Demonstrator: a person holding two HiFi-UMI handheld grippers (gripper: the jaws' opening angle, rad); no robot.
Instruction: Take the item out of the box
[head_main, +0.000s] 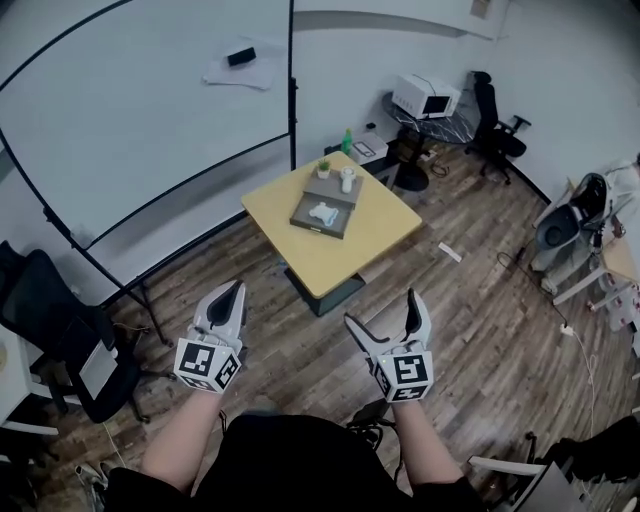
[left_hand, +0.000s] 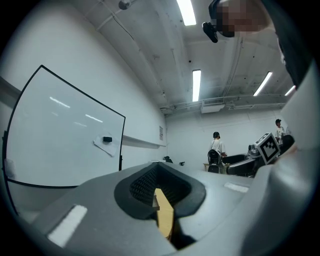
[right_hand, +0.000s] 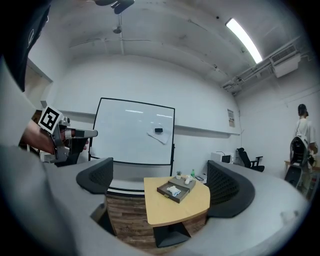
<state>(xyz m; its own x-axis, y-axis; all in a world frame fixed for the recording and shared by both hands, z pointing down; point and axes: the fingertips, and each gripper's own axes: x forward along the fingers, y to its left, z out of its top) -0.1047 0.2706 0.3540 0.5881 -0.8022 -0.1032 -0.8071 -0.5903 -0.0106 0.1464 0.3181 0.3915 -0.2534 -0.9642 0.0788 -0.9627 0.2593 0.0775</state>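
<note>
A grey box (head_main: 331, 190) stands on the yellow table (head_main: 345, 250) far ahead, its drawer pulled out toward me. A white item (head_main: 322, 212) lies in the drawer. Both grippers hang in the air well short of the table. My left gripper (head_main: 234, 291) is shut with nothing in it; in its own view only a sliver of yellow table shows between the pads (left_hand: 145, 182). My right gripper (head_main: 384, 316) stands open and empty. In the right gripper view the box (right_hand: 184, 184) and the white item (right_hand: 173, 190) show between the jaws, far off.
A large whiteboard (head_main: 140, 110) stands behind the table on the left. A small plant (head_main: 323, 168) and a white object (head_main: 347, 180) sit on the box, a green bottle (head_main: 347, 141) behind. Black chairs (head_main: 60, 330) (head_main: 495, 125) flank the wooden floor. People (left_hand: 216, 147) stand at a distance.
</note>
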